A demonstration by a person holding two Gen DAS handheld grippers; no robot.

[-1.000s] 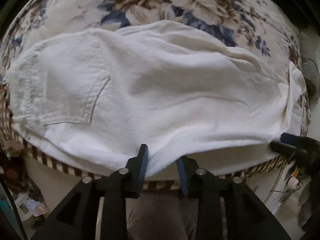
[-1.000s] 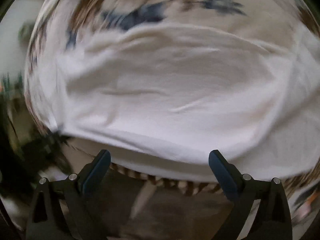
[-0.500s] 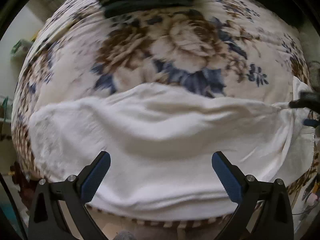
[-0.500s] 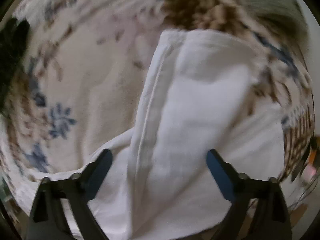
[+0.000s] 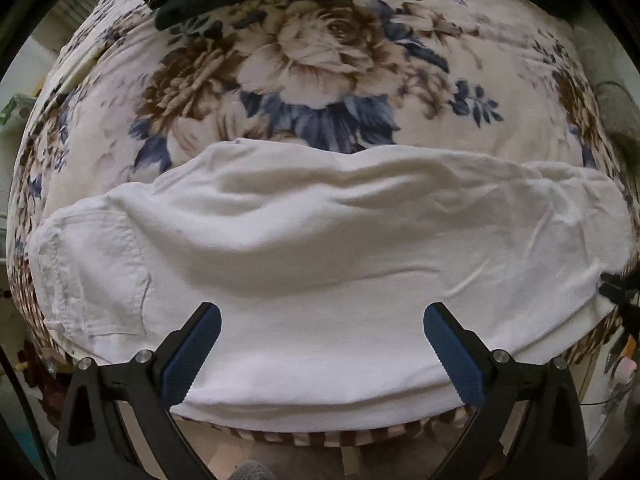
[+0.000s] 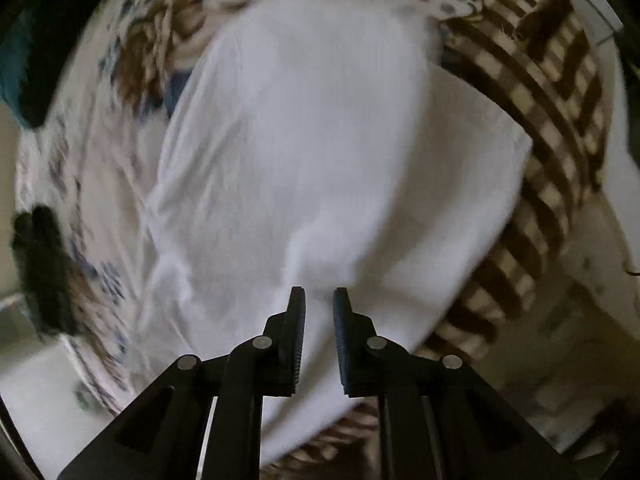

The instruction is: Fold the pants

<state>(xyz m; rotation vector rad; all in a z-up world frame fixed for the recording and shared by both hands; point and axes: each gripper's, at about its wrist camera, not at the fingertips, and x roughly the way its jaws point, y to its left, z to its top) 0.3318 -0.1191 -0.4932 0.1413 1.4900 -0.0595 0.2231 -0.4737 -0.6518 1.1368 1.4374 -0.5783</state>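
Rumpled white cotton pants (image 5: 320, 248), plush floral blanket (image 5: 320, 60)

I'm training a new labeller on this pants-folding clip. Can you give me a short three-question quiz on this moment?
1. True or false: the left gripper is clamped on the white pants.
2. Which covers the bed? A plain grey sheet; B floral blanket; C striped towel.
3. In the left wrist view, at which end of the pants is the back pocket?

Key
1. False: its jaws stand wide apart above the cloth.
2. B.
3. The left end.
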